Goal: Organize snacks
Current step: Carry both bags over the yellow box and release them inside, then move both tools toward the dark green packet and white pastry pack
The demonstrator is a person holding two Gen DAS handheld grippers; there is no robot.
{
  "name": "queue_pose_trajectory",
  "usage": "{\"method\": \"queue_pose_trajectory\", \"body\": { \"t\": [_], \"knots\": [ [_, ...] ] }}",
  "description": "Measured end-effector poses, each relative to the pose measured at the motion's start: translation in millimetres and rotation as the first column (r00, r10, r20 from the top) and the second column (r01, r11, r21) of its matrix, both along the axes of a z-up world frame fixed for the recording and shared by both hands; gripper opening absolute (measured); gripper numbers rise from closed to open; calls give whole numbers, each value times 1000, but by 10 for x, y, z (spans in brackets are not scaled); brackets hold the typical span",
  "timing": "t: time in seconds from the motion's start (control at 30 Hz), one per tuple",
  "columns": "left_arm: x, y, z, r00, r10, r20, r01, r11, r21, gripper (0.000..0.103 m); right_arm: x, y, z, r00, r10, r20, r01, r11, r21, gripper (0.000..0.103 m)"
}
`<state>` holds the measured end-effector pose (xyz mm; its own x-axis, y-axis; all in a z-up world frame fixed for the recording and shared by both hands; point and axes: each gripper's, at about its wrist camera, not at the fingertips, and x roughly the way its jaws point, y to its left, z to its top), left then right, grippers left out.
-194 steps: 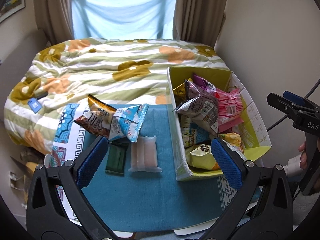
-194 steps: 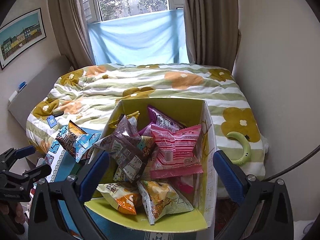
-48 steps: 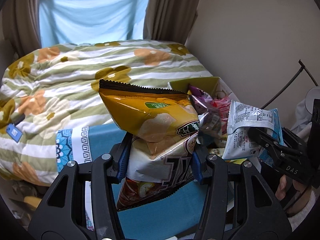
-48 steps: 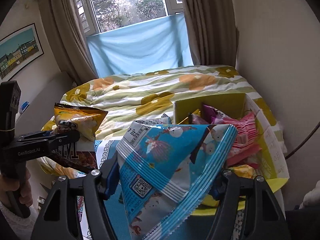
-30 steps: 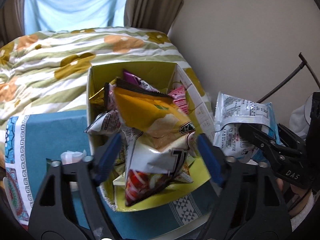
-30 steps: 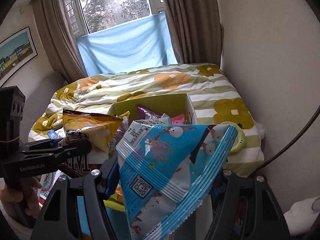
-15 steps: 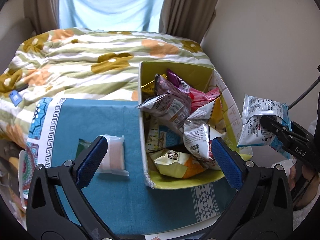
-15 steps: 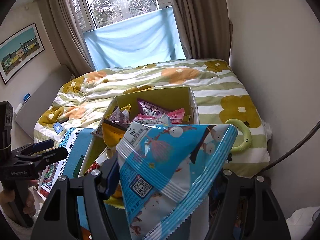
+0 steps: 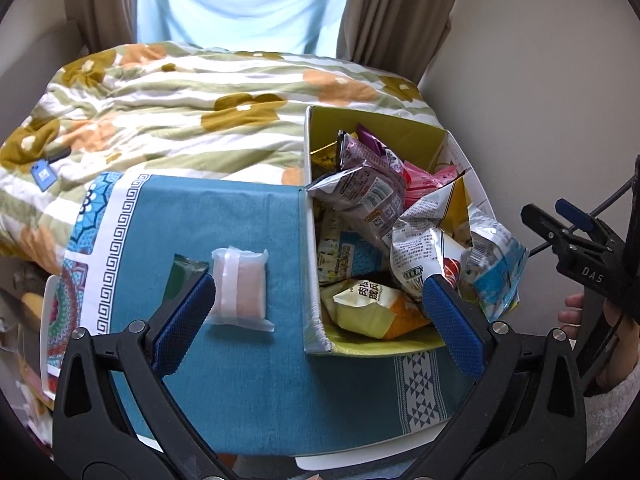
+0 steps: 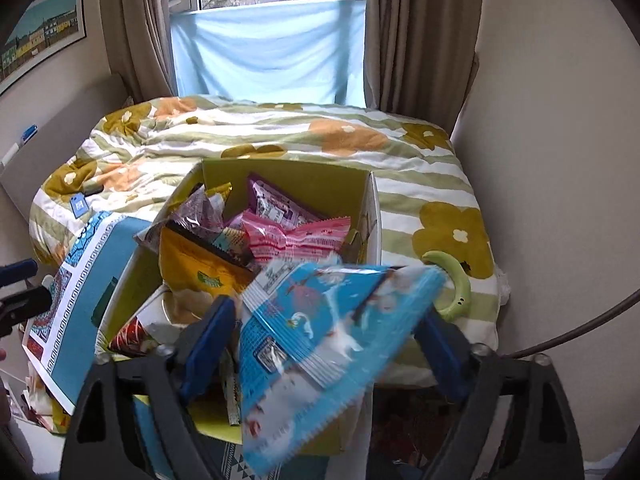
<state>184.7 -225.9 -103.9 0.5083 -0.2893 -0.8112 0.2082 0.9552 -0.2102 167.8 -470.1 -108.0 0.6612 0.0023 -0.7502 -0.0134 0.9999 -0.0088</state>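
A yellow-green cardboard box (image 9: 372,122) full of snack bags stands on the right of a teal cloth (image 9: 240,216); it also shows in the right wrist view (image 10: 288,176). My left gripper (image 9: 318,312) is open and empty above the cloth's front. A pink-white packet (image 9: 239,286) and a dark green packet (image 9: 182,276) lie on the cloth. My right gripper (image 10: 326,334) is open; the blue-white snack bag (image 10: 332,344) is blurred, dropping between its jaws at the box's right edge (image 9: 494,268). The yellow chip bag (image 10: 200,268) lies in the box.
A floral duvet bed (image 9: 180,112) lies behind the cloth. A green ring (image 10: 456,284) sits on the bed to the right of the box. A wall stands close on the right, and curtains and a window lie at the back.
My right gripper opened and let go of the blue-white bag, which now drops at the box's right side. My left gripper stayed open and moved back a little.
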Motion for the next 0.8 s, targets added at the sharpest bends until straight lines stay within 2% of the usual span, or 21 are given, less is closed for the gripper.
{"method": "queue_pose_trajectory", "body": {
  "t": [0.1,0.27,0.53,0.8],
  "knots": [
    [-38,24,-42,1000,4,-5,-4,1000,-6,103,-167,-3,82,996,-20,92,18,999,28,103],
    [-89,43,-2,1000,2,10,-2,1000,-7,103,-263,4,96,996,-34,81,30,998,53,103],
    [-226,135,214,998,18,60,-20,1000,19,103,-381,102,221,995,-34,90,26,996,88,103],
    [-421,527,485,988,57,143,-65,997,49,103,-527,303,431,992,-18,125,2,992,124,103]
  ]
}}
